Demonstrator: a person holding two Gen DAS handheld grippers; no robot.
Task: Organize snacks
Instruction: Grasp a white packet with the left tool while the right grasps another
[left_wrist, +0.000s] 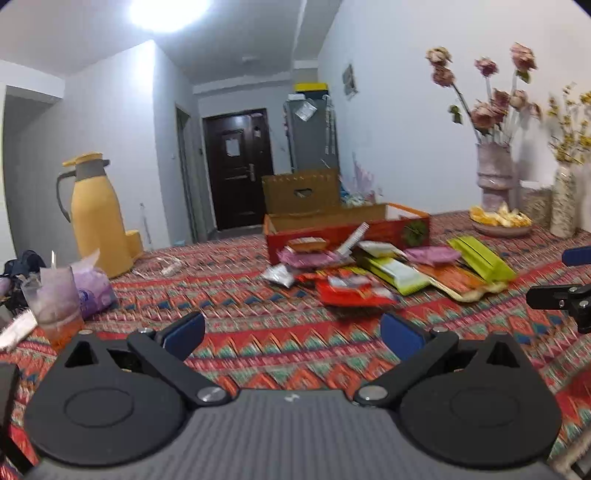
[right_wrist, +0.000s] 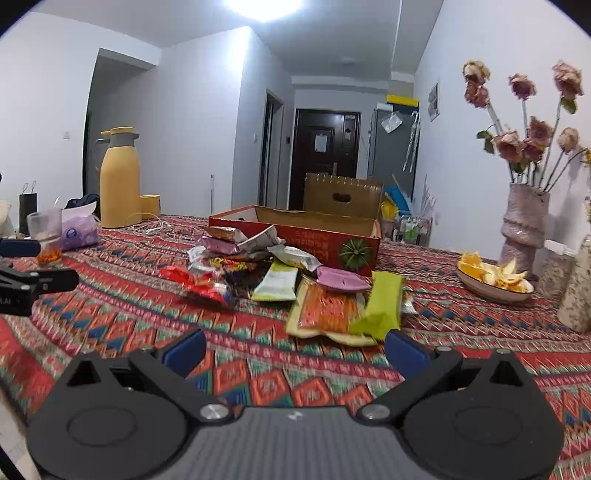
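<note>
Before the red box (right_wrist: 295, 236) snacks (right_wrist: 280, 280) lie loose — both your grippers, left gripper (left_wrist: 291, 332) and right gripper (right_wrist: 293, 349), gape empty; pick one next.

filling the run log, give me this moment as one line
left hand-held gripper: open, empty | right hand-held gripper: open, empty | snack packets: piled on tablecloth, outside red box | stage: nothing grasped yet

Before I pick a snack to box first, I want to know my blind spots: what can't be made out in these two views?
- Red cardboard box: its inside is hidden by its own front wall in both wrist views.
- Snack pile: lower packets are covered by upper ones; motion blur makes the labels unreadable.
- Right gripper: cut off by the edge of the left wrist view.
- Glass cup: contents unclear, too small.
</note>
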